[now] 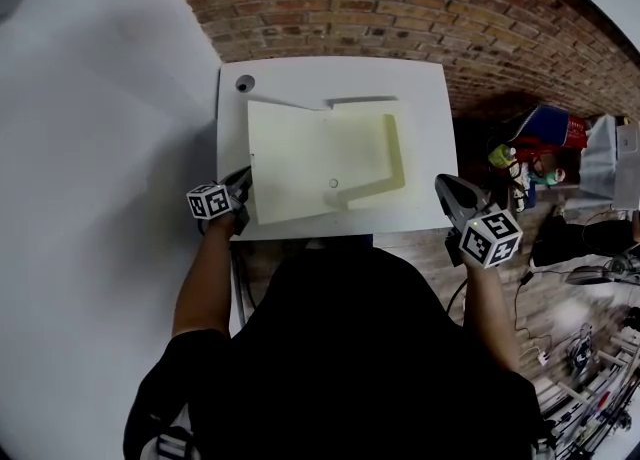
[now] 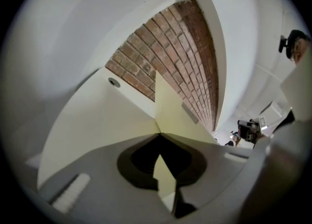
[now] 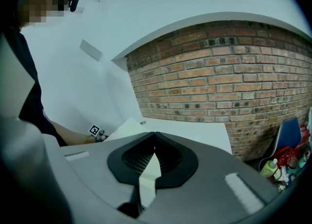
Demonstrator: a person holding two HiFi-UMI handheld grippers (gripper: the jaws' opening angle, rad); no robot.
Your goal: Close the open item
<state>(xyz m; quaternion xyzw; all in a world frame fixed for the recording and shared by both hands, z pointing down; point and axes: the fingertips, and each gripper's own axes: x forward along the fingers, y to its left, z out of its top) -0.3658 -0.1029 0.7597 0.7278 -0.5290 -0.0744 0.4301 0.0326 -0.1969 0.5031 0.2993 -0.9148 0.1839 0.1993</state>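
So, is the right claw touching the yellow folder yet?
Apart. The head view shows the right claw at the table's right edge, with a strip of bare white table between it and the yellow folder.

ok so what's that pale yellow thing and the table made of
The pale yellow thing looks like thin matte card, going by its flat panels and sharp folds. The table has a smooth white top with no visible grain, probably laminate or painted board.

The pale yellow cardboard box point(image 1: 320, 163) lies open on the white table point(image 1: 430, 98), its broad flat panel spread toward nine o'clock, with low raised walls at three o'clock and along six o'clock.
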